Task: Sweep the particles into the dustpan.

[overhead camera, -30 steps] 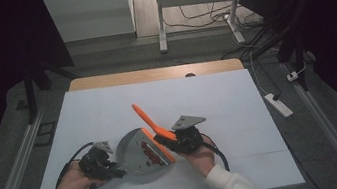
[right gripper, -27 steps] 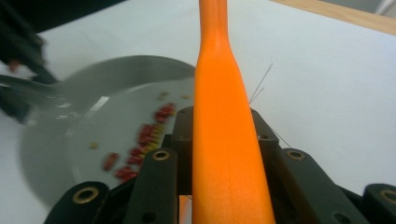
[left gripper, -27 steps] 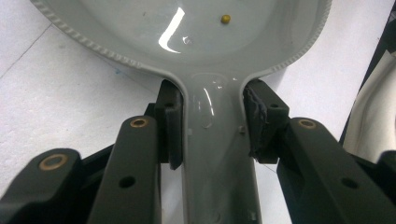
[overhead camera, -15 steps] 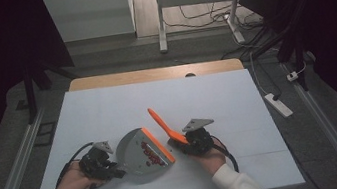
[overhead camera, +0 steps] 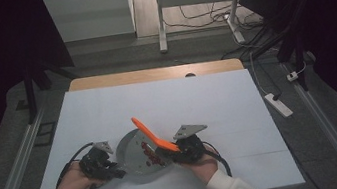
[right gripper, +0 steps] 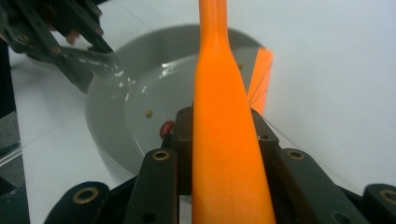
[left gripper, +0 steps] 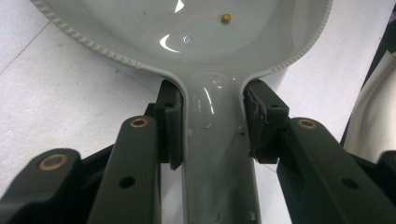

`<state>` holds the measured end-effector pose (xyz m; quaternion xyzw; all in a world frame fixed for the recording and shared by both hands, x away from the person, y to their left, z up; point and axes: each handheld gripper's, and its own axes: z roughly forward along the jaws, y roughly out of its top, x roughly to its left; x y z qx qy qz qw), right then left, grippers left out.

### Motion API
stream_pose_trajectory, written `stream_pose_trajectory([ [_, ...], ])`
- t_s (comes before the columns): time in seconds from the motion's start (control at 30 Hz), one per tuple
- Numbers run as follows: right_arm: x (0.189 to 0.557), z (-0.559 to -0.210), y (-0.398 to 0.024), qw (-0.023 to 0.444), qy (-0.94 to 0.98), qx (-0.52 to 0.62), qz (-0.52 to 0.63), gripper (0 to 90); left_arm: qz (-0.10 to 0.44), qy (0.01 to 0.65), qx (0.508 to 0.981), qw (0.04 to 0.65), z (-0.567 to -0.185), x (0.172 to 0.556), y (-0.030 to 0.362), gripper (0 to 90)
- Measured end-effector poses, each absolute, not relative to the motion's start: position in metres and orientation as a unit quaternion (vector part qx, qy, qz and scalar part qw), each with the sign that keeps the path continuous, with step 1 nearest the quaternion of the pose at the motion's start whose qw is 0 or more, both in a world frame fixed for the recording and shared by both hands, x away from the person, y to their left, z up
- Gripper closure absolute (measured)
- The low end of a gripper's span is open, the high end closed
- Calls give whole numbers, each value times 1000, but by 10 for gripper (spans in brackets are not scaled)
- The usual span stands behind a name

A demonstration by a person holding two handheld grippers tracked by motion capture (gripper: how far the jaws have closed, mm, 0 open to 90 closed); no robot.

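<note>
Near the table's front edge, the left tool pinches the pan's handle; the right tool pinches the orange spatula, its long axis slanting up over the pan toward the far-left corner; red bits lie just left of the right tool.

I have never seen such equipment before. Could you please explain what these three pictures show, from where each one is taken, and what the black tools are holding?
No robot is here: a person sits at a white table and holds a two-jaw tool in each hand. The high view comes from a fixed camera above, looking down. There the left tool and the right tool sit on either side of a grey pan.

The other two pictures come from small cameras riding on the tools. The left gripper view looks along black jaws closed on the pan's handle; one small yellowish bit lies inside. The right gripper view shows its jaws closed on an orange spatula, whose handle points up and away. A few dark red bits lie in the pan.
</note>
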<state>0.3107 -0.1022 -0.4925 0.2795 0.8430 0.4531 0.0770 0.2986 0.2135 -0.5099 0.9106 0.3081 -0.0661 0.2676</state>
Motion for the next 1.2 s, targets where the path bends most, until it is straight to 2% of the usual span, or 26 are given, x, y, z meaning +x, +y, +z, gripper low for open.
stream_pose_trajectory([
  [0.27,326,-486,-129,113,825,317,455,700,-66,309,910,268,-510,299,214,625],
  [0.57,326,-506,-113,94,849,302,423,699,-65,311,909,270,-511,298,214,624],
  [0.67,319,-505,-103,101,855,283,423,698,-65,311,909,271,-511,298,214,624],
  [0.77,315,-501,-99,75,852,273,439,699,-65,311,908,272,-511,298,214,624],
  [0.93,313,-498,-99,87,853,260,444,699,-64,311,907,276,-511,297,214,624],
  [1.2,322,-482,-126,107,826,287,473,699,-54,312,905,286,-511,295,215,623],
])
